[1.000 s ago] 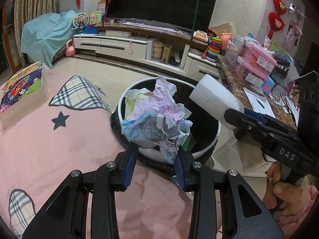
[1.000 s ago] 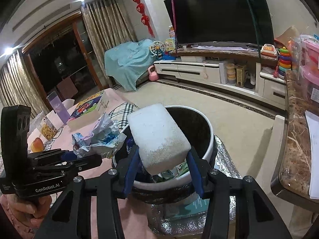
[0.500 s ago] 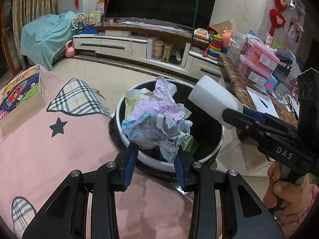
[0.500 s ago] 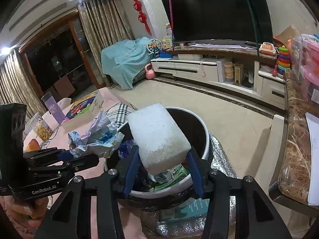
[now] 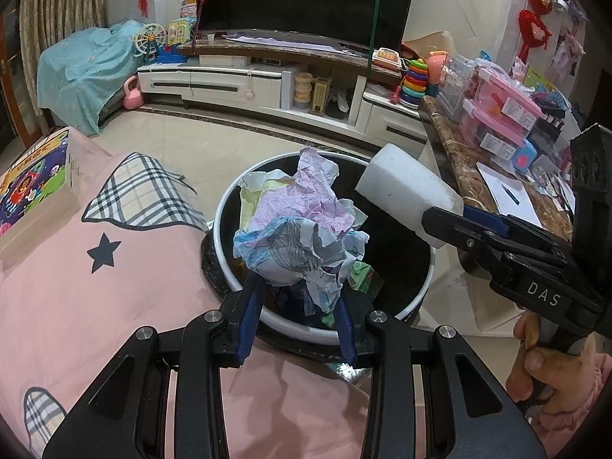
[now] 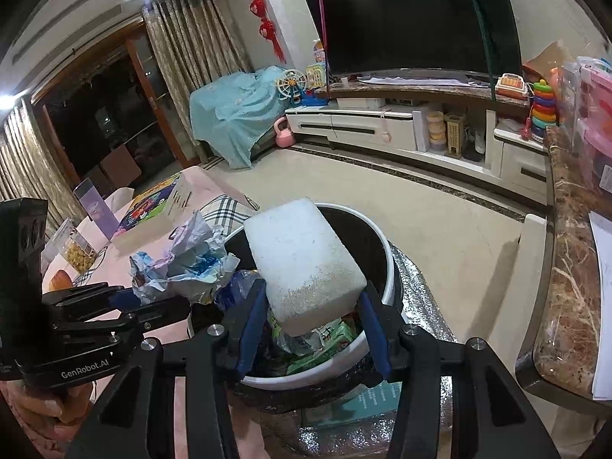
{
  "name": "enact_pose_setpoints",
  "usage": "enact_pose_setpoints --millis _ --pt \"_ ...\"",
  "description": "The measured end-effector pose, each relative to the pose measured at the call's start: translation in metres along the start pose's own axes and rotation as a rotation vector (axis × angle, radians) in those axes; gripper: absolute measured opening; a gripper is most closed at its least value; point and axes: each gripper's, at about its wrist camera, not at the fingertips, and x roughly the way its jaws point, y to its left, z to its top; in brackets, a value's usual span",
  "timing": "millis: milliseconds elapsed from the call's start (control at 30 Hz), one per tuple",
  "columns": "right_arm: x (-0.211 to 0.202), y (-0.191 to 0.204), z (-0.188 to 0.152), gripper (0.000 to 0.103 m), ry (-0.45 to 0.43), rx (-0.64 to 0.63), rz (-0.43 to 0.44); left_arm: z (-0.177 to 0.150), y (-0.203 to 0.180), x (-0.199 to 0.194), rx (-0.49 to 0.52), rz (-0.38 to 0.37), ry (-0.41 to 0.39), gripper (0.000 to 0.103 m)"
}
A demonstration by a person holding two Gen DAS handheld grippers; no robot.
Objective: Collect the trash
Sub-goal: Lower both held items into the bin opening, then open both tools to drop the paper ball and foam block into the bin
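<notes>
Trash: "GenRobot.AI" left fingers [image 5: 294, 308] clench crumpled paper [image 5: 294, 233], "DAS" right fingers [image 6: 311, 323] foam block [image 6: 302, 264]

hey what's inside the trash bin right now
Inside the trash bin lie green printed wrappers and bluish plastic. The foam block and crumpled paper, each held above it, cover the rest.

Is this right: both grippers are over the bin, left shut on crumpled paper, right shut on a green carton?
Not quite. The right gripper is shut on a white foam block, not a green carton; the right wrist view shows it. The rest holds: both are over the bin, and the left gripper is shut on the crumpled paper.
</notes>
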Motion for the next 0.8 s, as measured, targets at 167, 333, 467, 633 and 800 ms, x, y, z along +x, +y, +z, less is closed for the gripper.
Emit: enact_pose_setpoints --millis 167,333,467,633,800 --pt "0.004 -0.003 0.002 0.049 0.008 0.014 0.01 0.004 -0.005 0.008 0.015 0.0 0.015 0.033" --pt "0.005 -0.004 0.003 0.049 0.016 0.013 0.011 0.006 -0.003 0.014 0.017 -0.001 0.029 0.033" --pt "0.006 -0.006 0.006 0.049 0.017 0.013 0.007 0.006 -0.003 0.015 0.019 -0.006 0.036 0.033" --pt "0.008 -0.005 0.007 0.049 0.027 0.008 0.005 0.008 -0.004 0.017 0.026 -0.002 0.039 0.033" --pt "0.013 -0.002 0.009 0.049 0.036 0.003 0.007 0.011 -0.002 0.019 0.025 0.002 0.041 0.033"
